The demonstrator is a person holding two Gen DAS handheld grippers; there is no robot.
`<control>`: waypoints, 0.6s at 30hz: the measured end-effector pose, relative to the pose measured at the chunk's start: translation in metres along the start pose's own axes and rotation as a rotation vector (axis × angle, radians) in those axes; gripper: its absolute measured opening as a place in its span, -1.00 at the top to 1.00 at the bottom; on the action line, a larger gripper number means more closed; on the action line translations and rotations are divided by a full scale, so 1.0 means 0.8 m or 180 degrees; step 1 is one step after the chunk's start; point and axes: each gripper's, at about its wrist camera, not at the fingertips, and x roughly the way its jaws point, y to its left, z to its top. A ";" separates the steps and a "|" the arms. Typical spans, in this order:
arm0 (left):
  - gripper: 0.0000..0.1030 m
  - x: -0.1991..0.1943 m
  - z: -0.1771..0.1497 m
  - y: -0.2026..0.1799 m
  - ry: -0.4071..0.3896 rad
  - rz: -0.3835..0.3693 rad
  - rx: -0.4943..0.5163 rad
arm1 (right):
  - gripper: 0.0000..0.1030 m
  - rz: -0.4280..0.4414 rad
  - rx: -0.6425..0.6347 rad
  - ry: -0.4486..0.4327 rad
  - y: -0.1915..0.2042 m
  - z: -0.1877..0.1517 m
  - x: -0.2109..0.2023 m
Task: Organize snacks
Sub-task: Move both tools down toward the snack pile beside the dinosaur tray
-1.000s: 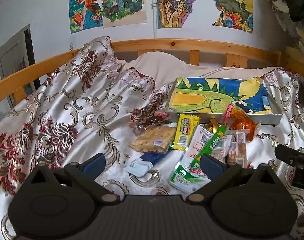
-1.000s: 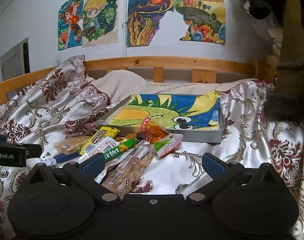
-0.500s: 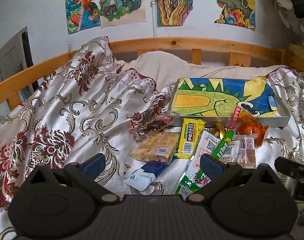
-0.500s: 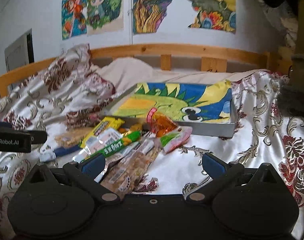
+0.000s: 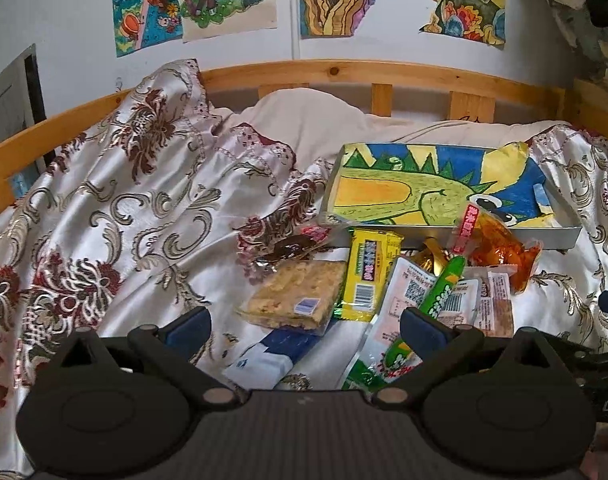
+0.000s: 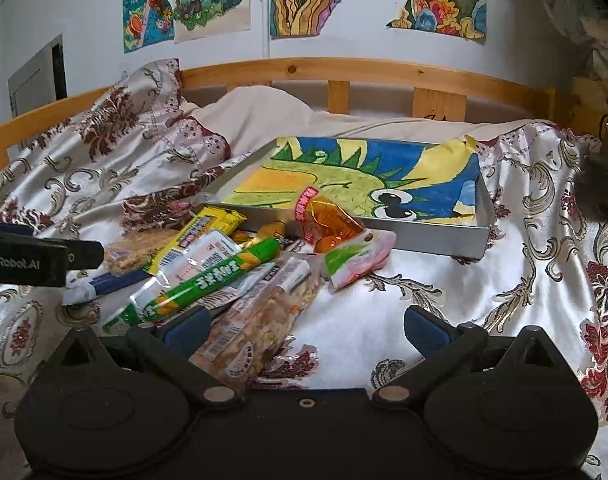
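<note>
While both claws gape empty, snack pile (image 5: 403,284) lies just ahead of left gripper (image 5: 304,326), left-front of right gripper (image 6: 304,326).

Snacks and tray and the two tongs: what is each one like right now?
tray: flat on the bed, no snacks in it
snacks: piled on the blanket beside the tray
orange packet: leaning against the tray's front wall
left tongs: open, holding nothing
right tongs: open, holding nothing

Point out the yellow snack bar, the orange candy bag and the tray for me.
yellow snack bar (image 5: 369,270), left wrist view, middle of its wrapper.
orange candy bag (image 6: 327,222), right wrist view, its clear orange body.
tray (image 6: 435,236), right wrist view, grey front wall.
</note>
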 end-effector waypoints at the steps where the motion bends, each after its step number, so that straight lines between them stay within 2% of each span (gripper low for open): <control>1: -0.99 0.002 0.000 -0.001 -0.0007 -0.0016 0.0006 | -0.99 -0.0019 0.0000 0.0003 -0.001 0.000 0.003; 10: -0.99 0.014 -0.005 -0.006 -0.0056 -0.0065 0.0096 | -0.99 -0.0048 0.0078 0.0103 -0.009 -0.010 0.025; 18: -0.99 0.028 -0.007 -0.007 0.0057 -0.0074 0.0054 | -0.99 -0.0003 0.0101 0.0135 -0.011 -0.016 0.029</control>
